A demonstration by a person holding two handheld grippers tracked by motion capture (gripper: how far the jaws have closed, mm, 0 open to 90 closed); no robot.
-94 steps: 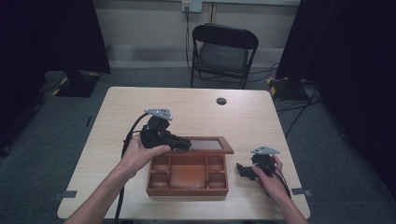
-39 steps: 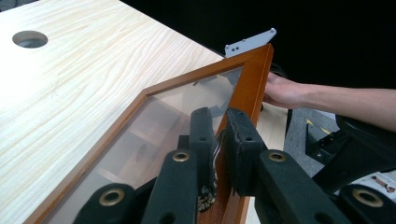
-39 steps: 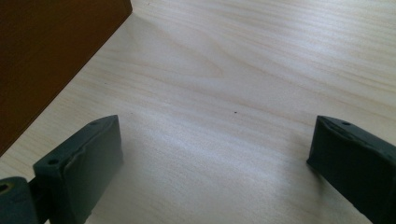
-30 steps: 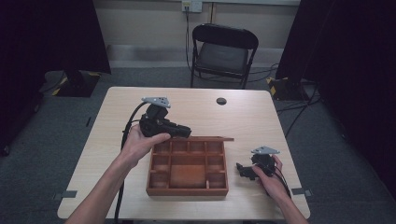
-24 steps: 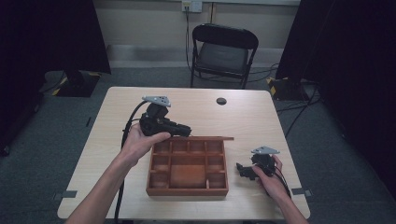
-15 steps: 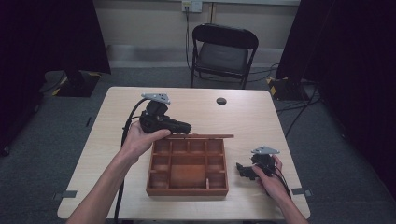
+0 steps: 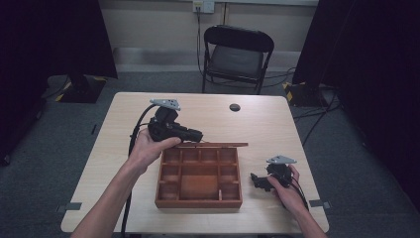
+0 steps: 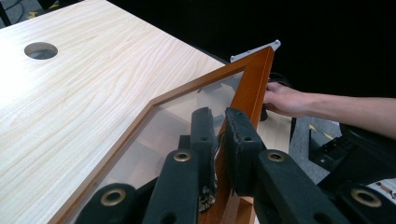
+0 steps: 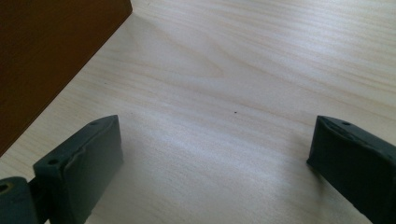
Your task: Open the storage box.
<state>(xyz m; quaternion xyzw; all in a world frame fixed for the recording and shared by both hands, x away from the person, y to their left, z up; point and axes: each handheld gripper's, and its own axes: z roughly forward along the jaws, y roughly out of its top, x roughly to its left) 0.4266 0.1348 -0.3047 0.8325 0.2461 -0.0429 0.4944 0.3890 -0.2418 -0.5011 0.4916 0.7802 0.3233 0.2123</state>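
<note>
High view first: a wooden compartment box (image 7: pixel 199 177) is seen near the front middle of the light wood table (image 7: pixel 277 124), and its glass-paned lid (image 7: pixel 218 145) is raised, showing edge-on as a thin strip running left to right along the box's far wall. The left gripper (image 7: pixel 197 135) is held at the left end of that strip, so the lid's long axis stretches away from it toward the person's right. In the left gripper view the jaws are closed tight on the lid's wooden frame (image 8: pixel 250 88), one pad on each face of the rail, with the glass pane (image 8: pixel 187 121) on one side of them. The hinge line appears to lie along the box's far wall, though this is not plainly shown from above.

The right gripper (image 7: pixel 258 181) is rested on the table just beside the box's right wall, low and apart from the lid. Its jaws are spread wide with nothing between them; in the right gripper view bare tabletop is seen between the pads (image 9: pixel 81 161), and the box's side wall (image 9: pixel 51 56) stands at the upper left.

The lid is thus judged to belong to the left hand's work. Any further swing would be made about the far wall, with the right gripper nearer the box body for steadying.
</note>
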